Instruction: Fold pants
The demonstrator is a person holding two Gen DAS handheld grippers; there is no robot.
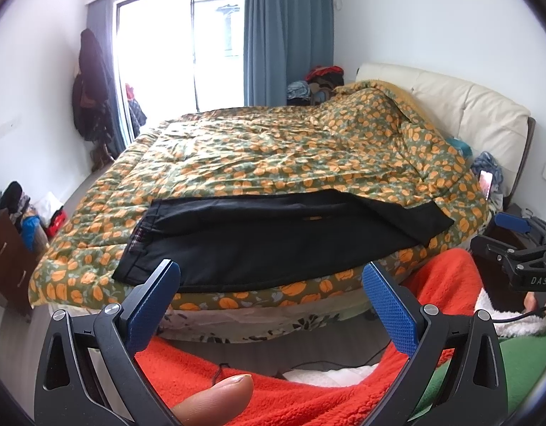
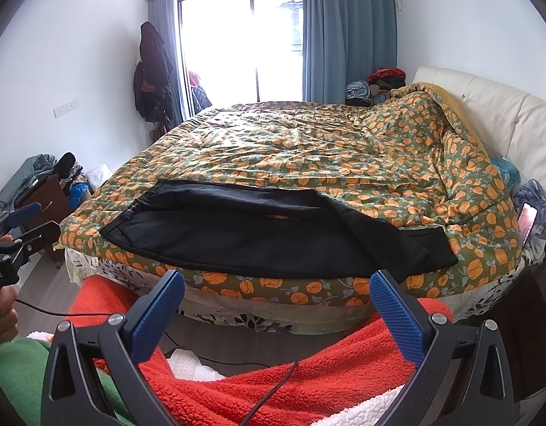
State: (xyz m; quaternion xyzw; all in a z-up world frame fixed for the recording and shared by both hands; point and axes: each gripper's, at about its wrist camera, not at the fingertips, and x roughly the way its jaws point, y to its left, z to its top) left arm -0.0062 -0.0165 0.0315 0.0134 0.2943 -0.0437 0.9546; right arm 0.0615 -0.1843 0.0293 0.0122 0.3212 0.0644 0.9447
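Crosswise, pants [image 1: 265, 234], waistband leftward.

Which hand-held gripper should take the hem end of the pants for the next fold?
Right, probably. The pants lie along the bed edge with the hem end toward the headboard, in front of the right hand-held gripper. The left hand-held gripper faces the waistband end. Both are open.

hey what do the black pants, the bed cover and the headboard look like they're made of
Pants: smooth matte woven cloth, probably a cotton or polyester blend; it lies flat with crisp edges. Bed cover: thin printed fabric over padding, judging by its puffy stitched wrinkles. Headboard: cream leather or faux leather, with a slight sheen and cushioned panels.
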